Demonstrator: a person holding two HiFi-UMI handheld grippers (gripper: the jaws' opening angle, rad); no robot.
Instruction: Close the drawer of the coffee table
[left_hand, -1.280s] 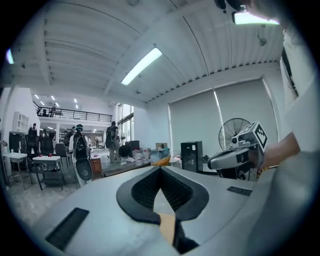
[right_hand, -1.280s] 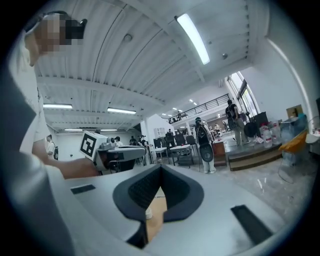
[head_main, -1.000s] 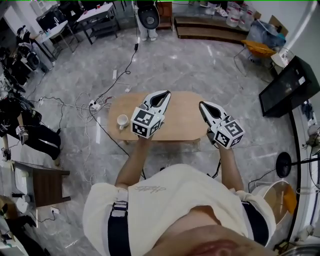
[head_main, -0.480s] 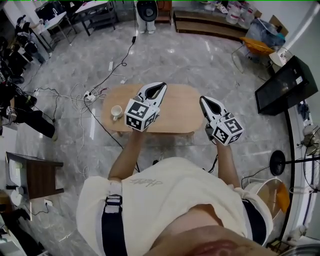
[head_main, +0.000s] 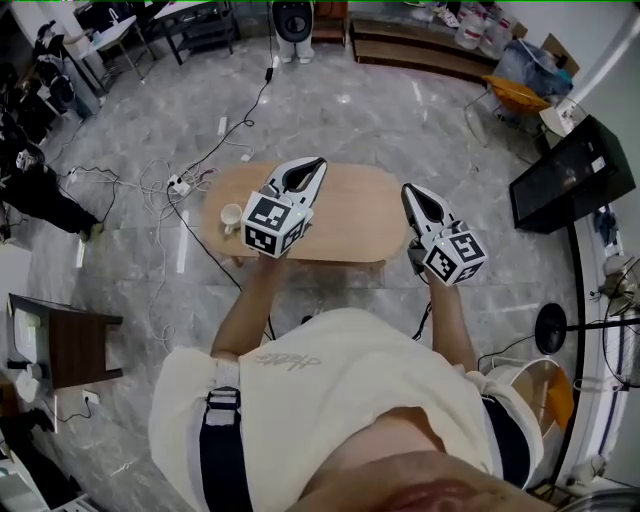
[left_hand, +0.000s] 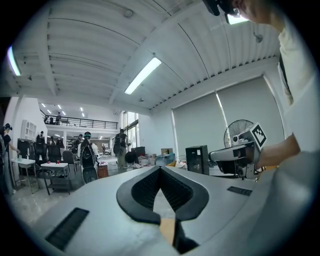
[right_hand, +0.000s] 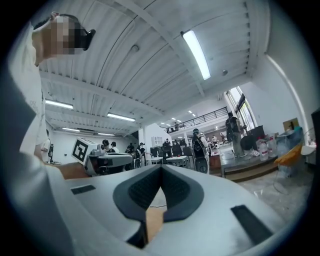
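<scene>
Left gripper (head_main: 315, 165): jaws pressed together on nothing, tips raised, held over the middle of the oval wooden coffee table (head_main: 355, 222). Right gripper (head_main: 410, 192), beside it, is likewise closed and empty, above the table's right end. A white cup (head_main: 231, 214) stands left of the left gripper. The drawer probably lies beneath both grippers, under the near edge; no view shows it clearly.

The right tongs (right_hand: 161, 169) meet at their tips, gripping nothing.
</scene>
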